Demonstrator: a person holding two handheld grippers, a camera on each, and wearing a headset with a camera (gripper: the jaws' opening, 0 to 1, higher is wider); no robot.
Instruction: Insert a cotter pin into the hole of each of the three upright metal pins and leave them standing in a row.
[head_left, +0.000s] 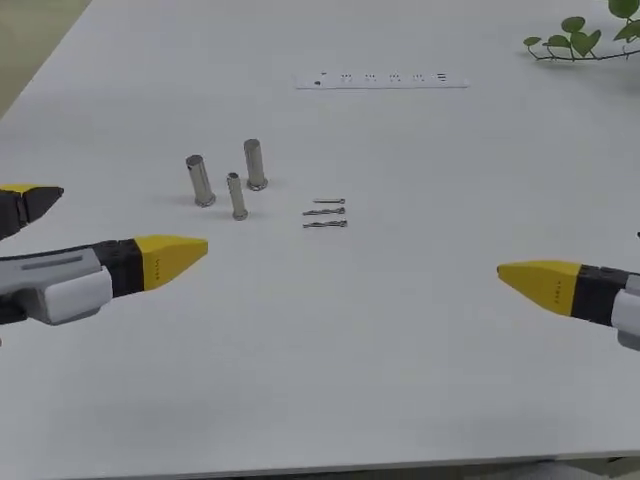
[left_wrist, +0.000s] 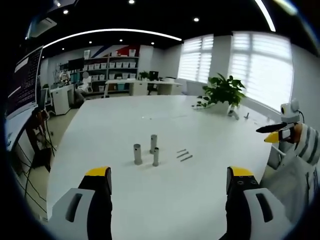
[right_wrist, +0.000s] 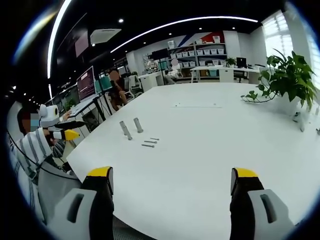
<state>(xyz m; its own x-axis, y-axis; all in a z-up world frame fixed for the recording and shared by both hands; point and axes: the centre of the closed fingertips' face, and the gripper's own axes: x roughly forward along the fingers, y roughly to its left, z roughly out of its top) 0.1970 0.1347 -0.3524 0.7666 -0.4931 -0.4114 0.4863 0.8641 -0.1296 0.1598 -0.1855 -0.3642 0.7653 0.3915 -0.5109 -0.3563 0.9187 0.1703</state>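
1. And here is our landmark: three thin silvery wire cotter pins (head_left: 326, 212), lying flat on the broad white table (head_left: 400, 340). They lie parallel, one behind the other, close but apart. Their long axes run left to right across the head view. Which end carries the loop is too small to tell.
2. Just left of the cotter pins stand the three cylindrical grey steel pins (head_left: 237, 196), long axes straight up, wider ends down on the table. The tallest (head_left: 254, 164) is farthest back, a stout one (head_left: 200, 181) is farthest left, and the shortest is closest to the cotter pins. They make a tight triangle rather than a line, and none touch. Their cross-holes cannot be made out.
3. The yellow-tipped black left gripper (left_wrist: 170, 172) hangs on the near side of the cotter pins and off to the left. Its jaws are spread wide with nothing between them, and in the head view its tips point rightward.
4. The matching yellow-tipped right gripper (right_wrist: 172, 175) is on the near side too, well to the right of the cotter pins. Its jaws are wide apart in its own view and it carries nothing. In the head view its yellow tip points left.
5. Beyond the cotter pins lies a flat white power strip (head_left: 382, 80), its long axis parallel to theirs. Farther beyond and to the right is a green leafy plant (head_left: 585, 38).
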